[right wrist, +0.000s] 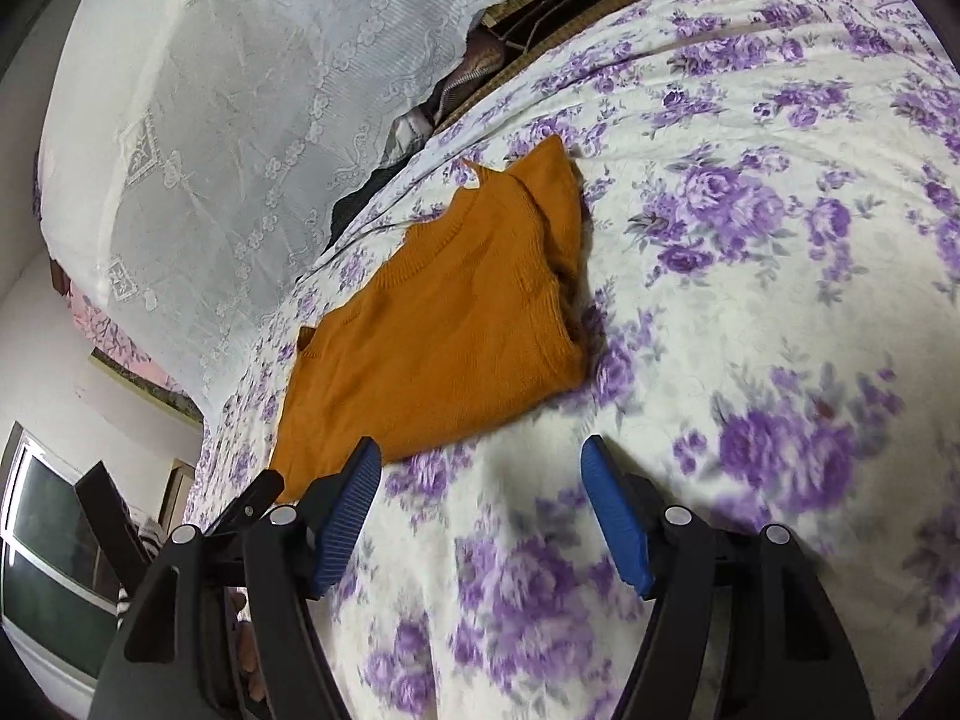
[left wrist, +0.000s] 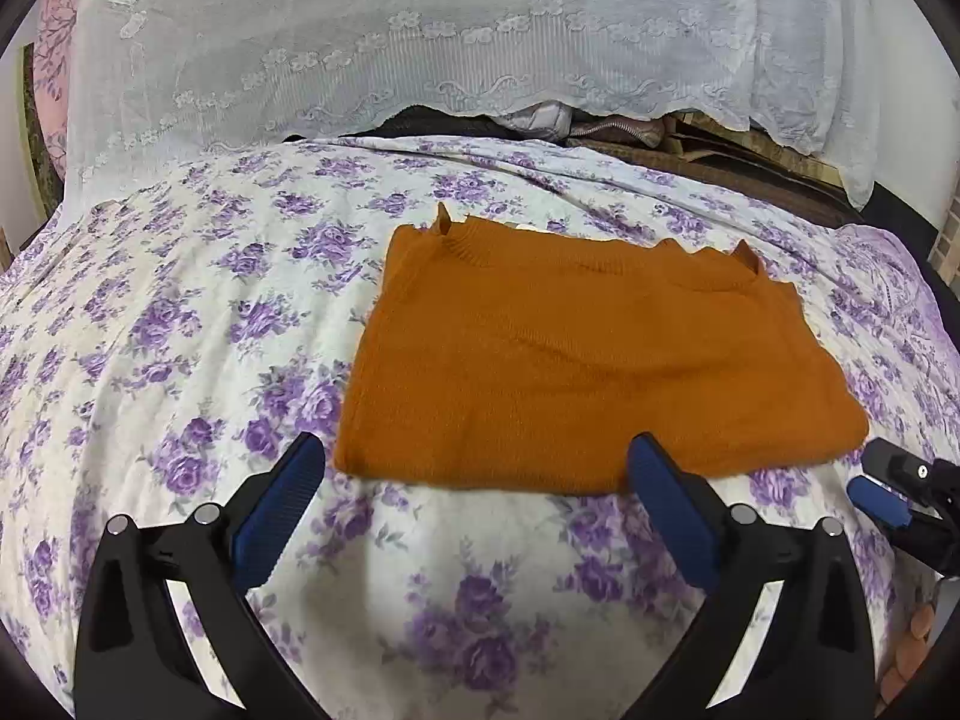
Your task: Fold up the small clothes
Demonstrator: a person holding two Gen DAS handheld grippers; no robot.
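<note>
An orange knitted garment (left wrist: 576, 360) lies folded into a flat rectangle on the purple-flowered bed sheet (left wrist: 180, 330), neckline at the far edge. My left gripper (left wrist: 474, 462) is open and empty, its blue pads just short of the garment's near edge. In the right wrist view the same garment (right wrist: 444, 324) lies ahead to the left on the sheet (right wrist: 750, 300). My right gripper (right wrist: 480, 468) is open and empty, just off the garment's near right corner. The right gripper also shows at the right edge of the left wrist view (left wrist: 894, 492).
A white lace cloth (left wrist: 420, 48) hangs over things at the far side of the bed. Dark and brown items (left wrist: 660, 138) lie under its hem. A window (right wrist: 54, 570) shows at the lower left of the right wrist view.
</note>
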